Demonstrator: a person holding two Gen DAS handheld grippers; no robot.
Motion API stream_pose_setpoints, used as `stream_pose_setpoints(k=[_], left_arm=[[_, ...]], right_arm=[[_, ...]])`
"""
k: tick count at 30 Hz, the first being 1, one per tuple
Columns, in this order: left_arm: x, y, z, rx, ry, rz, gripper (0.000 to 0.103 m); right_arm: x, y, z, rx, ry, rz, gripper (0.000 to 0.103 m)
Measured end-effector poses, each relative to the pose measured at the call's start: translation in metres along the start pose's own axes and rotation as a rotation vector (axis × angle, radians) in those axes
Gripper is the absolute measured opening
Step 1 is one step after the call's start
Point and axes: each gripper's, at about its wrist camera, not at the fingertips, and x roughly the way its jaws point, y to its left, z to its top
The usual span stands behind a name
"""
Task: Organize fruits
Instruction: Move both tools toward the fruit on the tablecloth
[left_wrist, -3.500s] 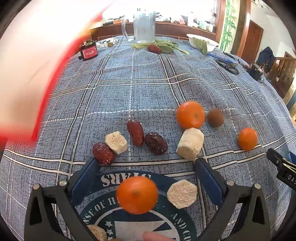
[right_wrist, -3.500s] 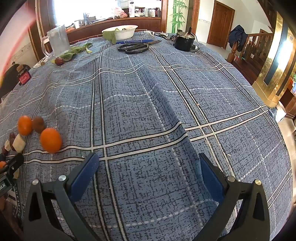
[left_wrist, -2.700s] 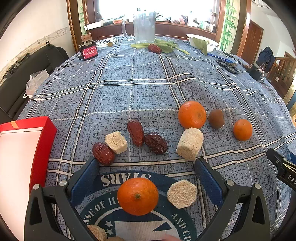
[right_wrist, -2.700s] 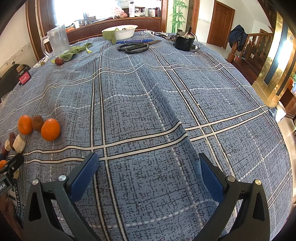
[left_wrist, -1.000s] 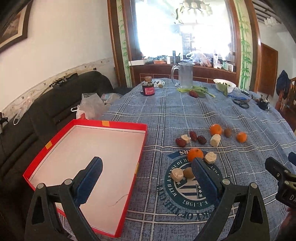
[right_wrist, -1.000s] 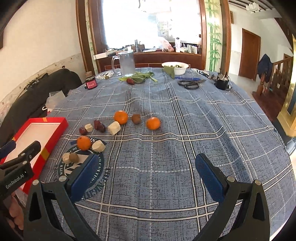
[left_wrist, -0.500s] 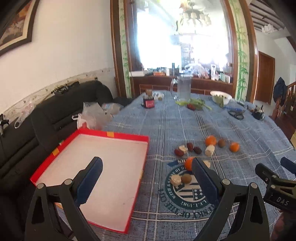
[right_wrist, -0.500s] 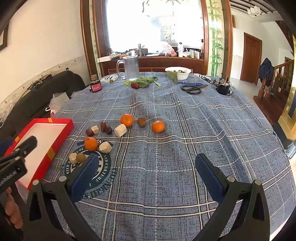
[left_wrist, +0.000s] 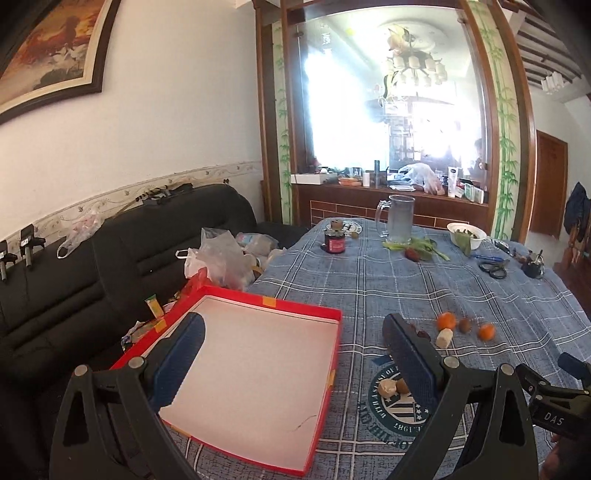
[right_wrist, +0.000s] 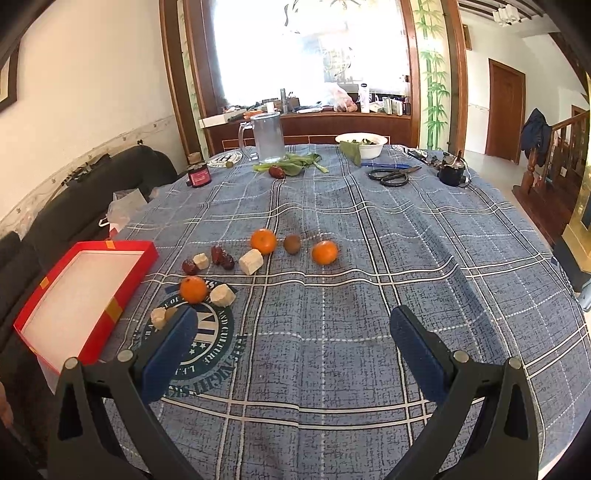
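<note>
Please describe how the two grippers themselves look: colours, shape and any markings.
Both the left gripper and the right gripper have black triangular frames with cut-outs and silver bolts, and flat dark blue fingers. The right gripper's side shows white letters "DAS".

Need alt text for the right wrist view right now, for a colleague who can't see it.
The open, empty right gripper hovers over a blue plaid tablecloth. Ahead lie three oranges, dates and pale blocks; an empty red tray sits at left.

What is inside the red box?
Nothing that shows: the red box has only its bare white bottom. In the left view, the left claw covers part of the floor, but the right view shows it empty.
</note>
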Motion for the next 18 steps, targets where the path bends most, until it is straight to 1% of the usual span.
stream_pose_setpoints(k=[8, 18], left_arm=[[-0.005, 0.014, 0.000, -0.025, -0.008, 0.022, 0.097], [-0.005, 0.019, -0.002, -0.030, -0.005, 0.034, 0.097]], right_arm=[[-0.002, 0.001, 0.000, 0.009, 0.004, 0.017, 0.103], [-0.001, 0.007, -0.002, -0.001, 0.011, 0.024, 0.103]])
